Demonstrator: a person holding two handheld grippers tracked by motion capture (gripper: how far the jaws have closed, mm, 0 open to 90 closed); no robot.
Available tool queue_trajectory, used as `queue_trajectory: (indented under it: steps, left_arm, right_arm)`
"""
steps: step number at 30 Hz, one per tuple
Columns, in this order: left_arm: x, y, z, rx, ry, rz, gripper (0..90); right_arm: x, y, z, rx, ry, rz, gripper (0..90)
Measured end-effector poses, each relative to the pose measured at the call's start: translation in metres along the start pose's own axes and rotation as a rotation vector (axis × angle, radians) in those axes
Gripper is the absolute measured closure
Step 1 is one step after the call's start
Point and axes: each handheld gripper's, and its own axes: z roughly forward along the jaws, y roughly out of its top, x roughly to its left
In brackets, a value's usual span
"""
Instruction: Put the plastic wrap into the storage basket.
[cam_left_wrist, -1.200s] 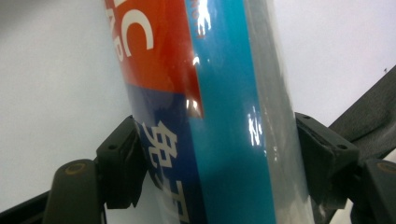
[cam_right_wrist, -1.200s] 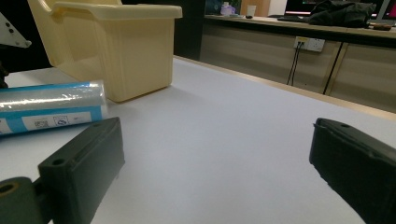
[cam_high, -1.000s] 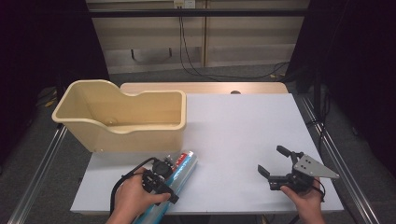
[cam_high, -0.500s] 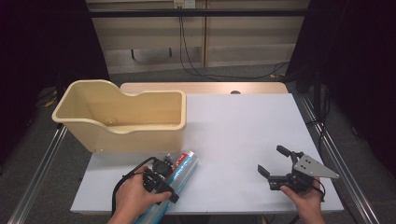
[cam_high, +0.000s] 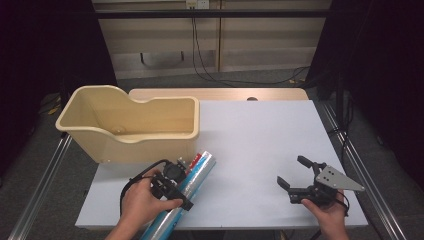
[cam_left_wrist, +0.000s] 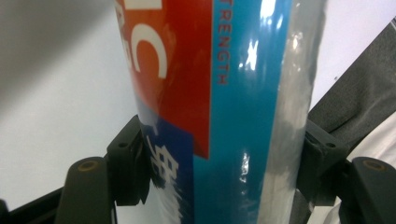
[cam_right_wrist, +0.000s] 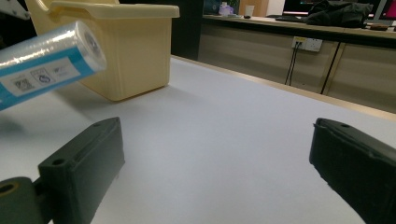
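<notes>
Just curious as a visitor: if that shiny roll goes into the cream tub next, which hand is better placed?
Probably the left: the left gripper already clamps the roll right beside the tub.

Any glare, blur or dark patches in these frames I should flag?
Left gripper view: the roll sits so close that its print is soft, with white glare streaks on the wrap. Right gripper view: the jaws are blurred, the bin sharper. High view: the table is evenly lit, its surroundings nearly black; the left gripper holds the roll, the right gripper is open.
</notes>
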Motion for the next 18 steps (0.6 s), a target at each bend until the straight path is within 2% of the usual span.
queue_trajectory:
  steps: [1,8,9,18]
  left_arm:
    - [0.000,0.000,-0.004,-0.023,-0.002,-0.001,31.8]
    - [0.002,0.002,-0.015,-0.040,-0.019,0.000,32.0]
    - [0.003,0.002,-0.020,-0.067,-0.019,-0.005,32.0]
    - [0.006,0.005,-0.043,-0.121,-0.048,-0.020,32.1]
  right_arm:
    - [0.000,0.000,0.000,-0.002,0.002,-0.002,2.7]
    - [-0.001,0.000,-0.001,-0.001,0.004,0.000,2.7]
    - [-0.001,0.000,-0.001,-0.001,0.003,0.001,2.7]
    - [0.000,0.000,0.000,-0.003,0.004,0.001,2.7]
